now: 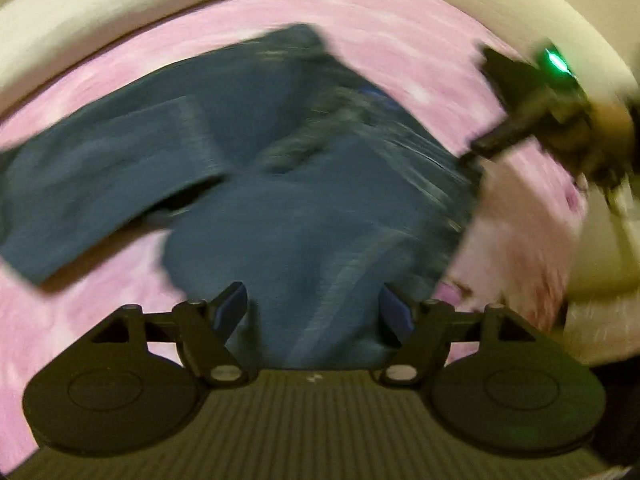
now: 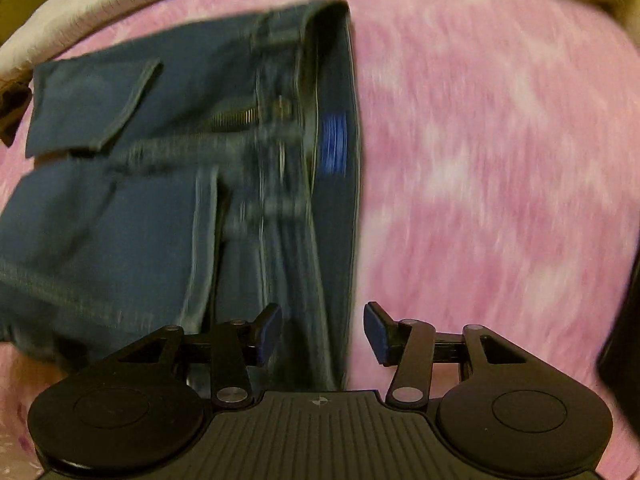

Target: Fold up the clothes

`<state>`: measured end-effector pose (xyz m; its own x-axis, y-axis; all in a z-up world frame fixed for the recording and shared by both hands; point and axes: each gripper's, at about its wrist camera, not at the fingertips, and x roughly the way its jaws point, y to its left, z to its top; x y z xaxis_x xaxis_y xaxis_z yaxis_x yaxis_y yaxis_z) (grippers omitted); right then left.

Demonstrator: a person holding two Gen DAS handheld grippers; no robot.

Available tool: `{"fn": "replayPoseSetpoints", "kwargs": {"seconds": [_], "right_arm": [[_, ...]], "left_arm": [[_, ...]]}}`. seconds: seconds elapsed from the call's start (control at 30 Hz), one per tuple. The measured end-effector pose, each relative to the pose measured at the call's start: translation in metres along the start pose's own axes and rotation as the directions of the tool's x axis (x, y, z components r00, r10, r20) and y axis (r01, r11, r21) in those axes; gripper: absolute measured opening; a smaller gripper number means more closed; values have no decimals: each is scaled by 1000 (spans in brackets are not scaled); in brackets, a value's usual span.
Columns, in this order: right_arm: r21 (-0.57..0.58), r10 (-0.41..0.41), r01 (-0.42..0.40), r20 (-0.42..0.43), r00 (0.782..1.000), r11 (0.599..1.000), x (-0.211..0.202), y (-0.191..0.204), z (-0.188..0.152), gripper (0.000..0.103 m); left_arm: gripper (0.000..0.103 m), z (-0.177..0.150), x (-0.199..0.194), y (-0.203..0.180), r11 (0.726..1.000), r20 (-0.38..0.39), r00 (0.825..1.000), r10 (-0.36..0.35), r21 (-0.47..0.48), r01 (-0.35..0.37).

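Note:
A pair of blue jeans [image 1: 280,200] lies partly folded on a pink fuzzy blanket [image 1: 400,48]. My left gripper [image 1: 314,312] hovers open above the near edge of the denim, nothing between its blue pads. In the right wrist view the jeans [image 2: 140,220] fill the left half, zipper and blue label showing near the waistband [image 2: 336,120]. My right gripper [image 2: 322,332] stands open over the waistband edge, pads not pressing on cloth. The right gripper [image 1: 480,144] also shows blurred at the jeans' right edge in the left wrist view, with a green light on it.
The pink blanket [image 2: 500,160] spreads wide to the right of the jeans. A cream bed edge or wall [image 1: 80,20] curves behind it. A dark object [image 2: 624,320] stands at the right rim.

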<state>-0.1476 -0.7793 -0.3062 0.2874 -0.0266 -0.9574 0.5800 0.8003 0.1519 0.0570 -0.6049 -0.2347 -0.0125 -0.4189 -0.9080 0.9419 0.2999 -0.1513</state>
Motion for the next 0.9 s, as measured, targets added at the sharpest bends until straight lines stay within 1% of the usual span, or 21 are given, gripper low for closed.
{"fn": "replayPoseSetpoints", "kwargs": {"seconds": [0.07, 0.1, 0.13, 0.2, 0.23, 0.27, 0.3, 0.33, 0.37, 0.43, 0.47, 0.5, 0.53, 0.57, 0.6, 0.63, 0.7, 0.73, 0.8, 0.83, 0.9], "right_arm": [[31, 5, -5, -5, 1000, 1000, 4, 1, -13, 52], [45, 9, -9, -6, 1000, 999, 5, 1, -18, 53], [60, 10, -10, 1, 1000, 998, 6, 1, -23, 54], [84, 10, -12, 17, 1000, 996, 6, 1, -28, 54], [95, 9, -11, 26, 1000, 995, 5, 2, -29, 55], [99, 11, -14, 33, 999, 995, 4, 3, -31, 55], [103, 13, -17, 40, 999, 995, 4, 4, -31, 55], [99, 16, -20, 44, 999, 995, 6, 6, -31, 55], [98, 13, -18, 47, 999, 995, 7, 7, -31, 55], [96, 8, -13, 53, 999, 995, 8, 10, -32, 55], [94, 5, -11, 57, 998, 995, 9, 12, -32, 55], [94, 3, -8, 60, 998, 996, 10, 13, -32, 55], [98, -1, -5, 66, 998, 995, 11, 13, -32, 56], [94, -15, 8, 70, 997, 996, 10, 14, -33, 59], [92, -28, 21, 72, 997, 996, 9, 16, -34, 60], [94, -34, 27, 72, 997, 995, 8, 17, -35, 61], [119, -28, 20, 71, 997, 993, 8, 16, -38, 64], [134, -27, 18, 69, 997, 991, 9, 15, -40, 64], [171, -23, 11, 68, 997, 985, 10, 14, -44, 67], [193, -21, 7, 68, 997, 981, 11, 14, -46, 67], [237, -16, -2, 76, 997, 972, 12, 13, -48, 69]], "left_arm": [[69, 3, 16, -24, 989, -15, 1000, 24, 148, -22], [69, 6, 23, -38, 972, -13, 999, 51, 232, -47], [68, 8, 31, -50, 947, -13, 996, 88, 312, -80], [64, 11, 43, -58, 925, -17, 990, 140, 358, -125], [56, 12, 49, -62, 914, -18, 986, 166, 378, -147], [45, 16, 51, -62, 921, -27, 986, 166, 361, -145], [36, 18, 53, -62, 924, -31, 984, 178, 349, -156], [22, 20, 53, -61, 921, -30, 980, 199, 348, -176], [14, 21, 49, -59, 921, -18, 978, 210, 340, -191], [9, 22, 24, -47, 948, 31, 978, 208, 238, -209], [7, 21, 8, -36, 962, 55, 975, 217, 159, -223], [5, 16, -10, -24, 964, 78, 965, 250, 75, -255], [1, 8, -28, -11, 954, 87, 950, 300, -1, -301], [1, -2, -45, 1, 935, 92, 932, 352, -77, -346], [1, -11, -62, 14, 910, 92, 911, 403, -152, -387], [1, -23, -77, 28, 879, 71, 894, 443, -231, -417], [1, -53, -99, 51, 811, -10, 866, 501, -343, -473], [2, -70, -104, 59, 786, -60, 857, 511, -372, -495], [2, -104, -106, 67, 738, -153, 834, 530, -401, -542], [3, -119, -105, 70, 716, -192, 830, 524, -427, -552], [4, -147, -98, 78, 661, -262, 837, 481, -519, -543]]}}
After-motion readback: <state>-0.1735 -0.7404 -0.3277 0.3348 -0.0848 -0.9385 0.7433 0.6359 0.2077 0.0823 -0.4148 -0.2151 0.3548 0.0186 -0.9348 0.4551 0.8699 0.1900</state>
